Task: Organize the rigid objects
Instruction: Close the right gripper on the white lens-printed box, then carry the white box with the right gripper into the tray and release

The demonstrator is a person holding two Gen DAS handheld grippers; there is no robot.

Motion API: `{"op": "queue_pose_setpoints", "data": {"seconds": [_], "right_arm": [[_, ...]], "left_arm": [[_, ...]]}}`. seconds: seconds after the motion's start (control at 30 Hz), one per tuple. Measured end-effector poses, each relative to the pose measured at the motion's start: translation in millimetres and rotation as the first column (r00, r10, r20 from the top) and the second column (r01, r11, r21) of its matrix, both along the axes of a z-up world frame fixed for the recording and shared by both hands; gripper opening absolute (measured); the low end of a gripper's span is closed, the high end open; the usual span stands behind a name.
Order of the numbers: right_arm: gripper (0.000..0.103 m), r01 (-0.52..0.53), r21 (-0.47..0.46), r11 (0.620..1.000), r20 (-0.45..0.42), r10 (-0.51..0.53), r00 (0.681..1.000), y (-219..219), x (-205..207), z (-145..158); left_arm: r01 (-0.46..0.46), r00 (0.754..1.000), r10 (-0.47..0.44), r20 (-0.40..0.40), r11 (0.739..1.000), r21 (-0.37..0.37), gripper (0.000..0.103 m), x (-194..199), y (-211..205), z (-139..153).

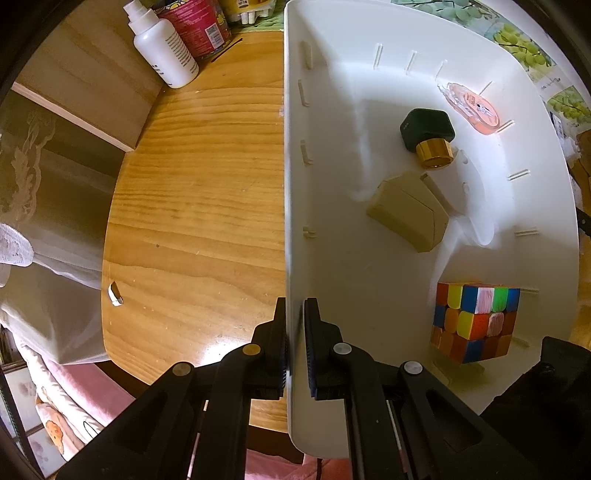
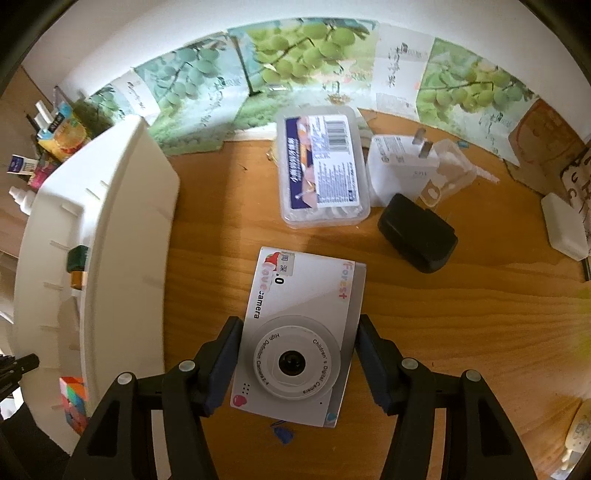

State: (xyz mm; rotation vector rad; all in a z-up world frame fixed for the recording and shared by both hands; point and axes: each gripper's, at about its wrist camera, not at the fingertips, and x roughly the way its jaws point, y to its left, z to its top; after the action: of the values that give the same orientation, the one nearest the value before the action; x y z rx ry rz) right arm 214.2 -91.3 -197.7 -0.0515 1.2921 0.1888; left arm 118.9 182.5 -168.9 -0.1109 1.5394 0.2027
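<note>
My left gripper (image 1: 295, 306) points straight down and is shut on the side wall of the white bin (image 1: 369, 92). Inside the bin lie a colour cube (image 1: 476, 321), a beige box (image 1: 406, 214), a black bottle with a gold cap (image 1: 428, 136) and an orange tape dispenser (image 1: 476, 107). My right gripper (image 2: 299, 323) is shut on a white children's camera box (image 2: 303, 295), its pads pressing the box's two long sides just above the wooden table (image 2: 461, 332). The bin (image 2: 122, 221) stands to the left of the box.
Behind the camera box lie a clear plastic container (image 2: 321, 166), a white plug (image 2: 399, 166) and a black case (image 2: 417, 236). A white block (image 2: 565, 229) sits at the far right. A white spray bottle (image 1: 162, 48) and a red can (image 1: 199, 26) stand left of the bin.
</note>
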Motion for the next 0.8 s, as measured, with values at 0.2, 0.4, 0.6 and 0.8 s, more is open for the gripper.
{"op": "queue_pose_setpoints", "data": {"seconds": [0.2, 0.4, 0.6, 0.8], "right_arm": [[0.061, -0.007, 0.013, 1.0, 0.032, 0.007, 0.999, 3.9, -11.5, 12.8], [0.061, -0.01, 0.028, 1.0, 0.06, 0.008, 0.998, 7.5, -20.6, 28.8], [0.061, -0.023, 0.035, 0.999, 0.093, 0.02, 0.995, 15.3, -30.0, 42.5], [0.061, -0.054, 0.04, 0.998, 0.127, 0.049, 0.991, 26.9, -43.7, 59.7]], "left_arm": [[0.013, 1.0, -0.013, 0.001, 1.0, 0.0, 0.008, 0.5, -2.9, 0.4], [0.037, 0.999, -0.037, -0.003, 0.999, 0.0, 0.008, 2.7, -6.4, 1.4], [0.063, 0.998, -0.063, -0.004, 0.998, -0.002, 0.008, 2.8, -8.1, 2.2], [0.091, 0.996, -0.091, -0.003, 0.996, -0.003, 0.008, 4.7, -11.6, 2.0]]}}
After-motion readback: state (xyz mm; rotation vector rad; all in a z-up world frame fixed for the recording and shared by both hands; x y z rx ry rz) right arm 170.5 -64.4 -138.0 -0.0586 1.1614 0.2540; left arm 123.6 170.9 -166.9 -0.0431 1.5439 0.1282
